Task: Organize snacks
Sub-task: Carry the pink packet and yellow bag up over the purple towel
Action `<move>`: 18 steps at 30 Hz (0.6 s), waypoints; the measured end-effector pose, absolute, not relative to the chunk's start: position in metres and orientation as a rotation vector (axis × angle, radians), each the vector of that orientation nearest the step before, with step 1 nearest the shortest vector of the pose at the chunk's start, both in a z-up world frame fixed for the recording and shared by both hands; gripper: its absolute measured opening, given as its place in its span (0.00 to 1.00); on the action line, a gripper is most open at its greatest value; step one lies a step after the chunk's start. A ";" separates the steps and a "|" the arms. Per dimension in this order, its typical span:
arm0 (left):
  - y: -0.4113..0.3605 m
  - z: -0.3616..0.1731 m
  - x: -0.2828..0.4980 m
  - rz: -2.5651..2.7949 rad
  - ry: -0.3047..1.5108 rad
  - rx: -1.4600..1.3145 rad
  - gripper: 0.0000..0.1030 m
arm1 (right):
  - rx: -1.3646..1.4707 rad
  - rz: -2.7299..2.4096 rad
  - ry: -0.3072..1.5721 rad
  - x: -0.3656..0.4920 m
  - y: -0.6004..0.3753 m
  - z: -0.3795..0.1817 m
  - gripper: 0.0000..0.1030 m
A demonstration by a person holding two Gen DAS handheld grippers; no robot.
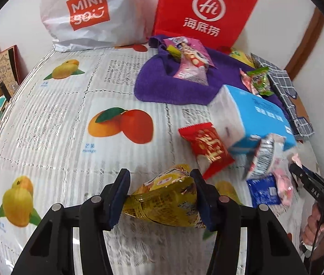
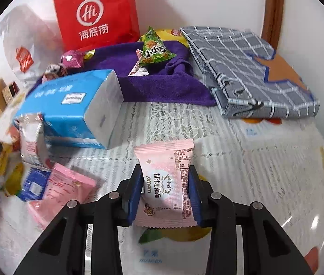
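Observation:
My left gripper (image 1: 159, 184) is shut on a yellow crinkled snack packet (image 1: 166, 201) and holds it just above the fruit-print tablecloth (image 1: 70, 114). My right gripper (image 2: 165, 180) is shut on a pink snack packet (image 2: 165, 181) above the cloth. Loose snacks lie near it: a red packet (image 1: 208, 147), a blue packet (image 2: 34, 183), another pink packet (image 2: 68, 188) and a silver-edged packet (image 2: 32, 137). A purple towel (image 1: 168, 84) at the back holds pink sweets (image 1: 189, 61) and a green triangular packet (image 2: 155, 50).
A blue tissue pack (image 2: 74, 107) lies in the middle right of the table. A folded grey checked cloth (image 2: 249, 68) lies at the far right. A red paper bag (image 1: 205, 9) and a white plastic bag (image 1: 88, 13) stand against the back wall.

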State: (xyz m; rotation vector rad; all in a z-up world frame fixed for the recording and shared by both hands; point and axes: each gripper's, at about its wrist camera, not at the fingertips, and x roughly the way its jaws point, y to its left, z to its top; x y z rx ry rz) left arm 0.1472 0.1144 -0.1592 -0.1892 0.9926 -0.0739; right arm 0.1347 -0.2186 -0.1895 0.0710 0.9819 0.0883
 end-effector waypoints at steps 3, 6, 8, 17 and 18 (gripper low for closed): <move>0.110 -0.153 0.140 -0.086 0.977 -0.191 0.50 | 0.033 0.071 0.953 0.126 -0.215 -0.177 0.36; 0.106 -0.146 0.135 -0.095 0.969 -0.194 0.50 | 0.013 0.072 0.933 0.117 -0.211 -0.165 0.36; 0.101 -0.142 0.132 -0.105 0.958 -0.189 0.50 | 0.014 0.084 0.923 0.113 -0.209 -0.155 0.36; 0.078 -0.109 0.126 -0.158 0.910 -0.176 0.50 | -0.001 0.120 0.875 0.103 -0.195 -0.110 0.36; 0.076 -0.105 0.126 -0.163 0.907 -0.175 0.50 | -0.008 0.120 0.867 0.104 -0.192 -0.105 0.36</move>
